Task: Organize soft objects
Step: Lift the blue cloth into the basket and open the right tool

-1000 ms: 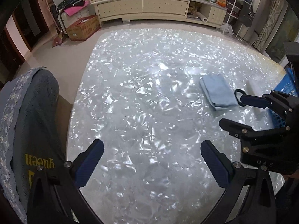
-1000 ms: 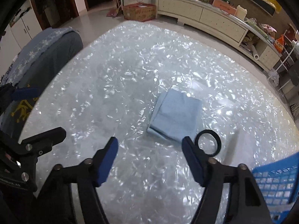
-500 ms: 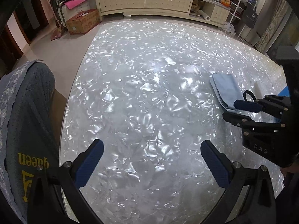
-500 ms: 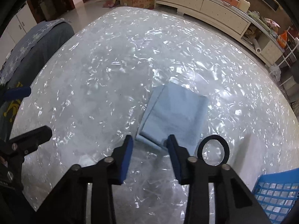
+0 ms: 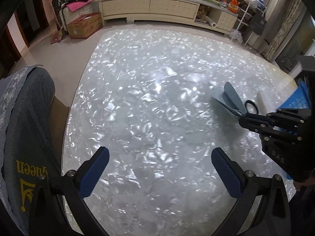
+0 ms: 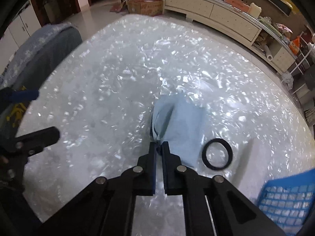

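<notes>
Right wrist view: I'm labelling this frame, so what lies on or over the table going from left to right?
Left gripper → right gripper, shut on the blue cloth → black ring → blue basket.

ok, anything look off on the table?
Only the light blue cloth: the right gripper has just closed on its near corner, so it is bunched, no longer flat. The black ring beside it looks fine.

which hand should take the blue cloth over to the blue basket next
Right. The right tool is shut on the near corner of the blue cloth, and the blue basket sits on its side. The left tool hangs open over bare table, away from both.
</notes>
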### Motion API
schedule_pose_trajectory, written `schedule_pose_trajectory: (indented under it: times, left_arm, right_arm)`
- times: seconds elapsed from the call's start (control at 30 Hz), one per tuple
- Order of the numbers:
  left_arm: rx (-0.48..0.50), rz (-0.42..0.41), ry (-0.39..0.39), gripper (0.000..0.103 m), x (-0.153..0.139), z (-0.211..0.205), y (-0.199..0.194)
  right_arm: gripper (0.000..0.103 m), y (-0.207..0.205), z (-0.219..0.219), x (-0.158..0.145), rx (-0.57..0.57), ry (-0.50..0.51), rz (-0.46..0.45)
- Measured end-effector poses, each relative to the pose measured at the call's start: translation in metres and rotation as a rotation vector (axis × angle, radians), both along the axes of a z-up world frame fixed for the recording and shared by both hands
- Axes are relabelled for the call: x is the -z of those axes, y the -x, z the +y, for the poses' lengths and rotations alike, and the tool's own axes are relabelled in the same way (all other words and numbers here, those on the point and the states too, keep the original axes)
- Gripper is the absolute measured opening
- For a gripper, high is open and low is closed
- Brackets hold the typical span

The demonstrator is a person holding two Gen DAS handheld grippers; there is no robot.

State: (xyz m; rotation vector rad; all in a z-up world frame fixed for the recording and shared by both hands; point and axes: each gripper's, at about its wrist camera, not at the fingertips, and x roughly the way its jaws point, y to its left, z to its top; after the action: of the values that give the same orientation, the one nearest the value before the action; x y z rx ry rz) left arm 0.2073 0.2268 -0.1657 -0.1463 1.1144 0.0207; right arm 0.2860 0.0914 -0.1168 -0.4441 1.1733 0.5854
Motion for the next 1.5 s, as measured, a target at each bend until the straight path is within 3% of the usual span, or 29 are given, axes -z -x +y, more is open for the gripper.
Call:
schedule_pose_trajectory:
  times: [0.23, 0.53, 0.97, 1.3, 1.5]
  left_arm:
    - [0.080, -0.045, 0.082, 0.103, -0.034, -0.033, 0.014]
    - [0.184, -0.051, 0.052, 0.103, -0.067, -0.090, 0.024]
    - [0.288, -0.164, 0.087, 0.103, -0.130, -0.184, 0.031]
    - [0.339, -0.116, 0.081, 0.103, -0.118, -0.246, 0.015]
    - [0.352, -0.096, 0.071, 0.103, -0.109, -0.258, 0.009]
  right_arm:
    - [0.005, 0.023, -0.032, -0.053, 0.034, -0.115, -0.004]
    - [0.005, 0.049, -0.083, -0.101, 0.060, -0.213, -0.012]
    - [0.005, 0.064, -0.177, -0.155, 0.166, -0.341, -0.068]
    - [0.005, 0.063, -0.251, -0.153, 0.311, -0.422, -0.061]
    - [0.005, 0.056, -0.282, -0.140, 0.403, -0.434, -0.020]
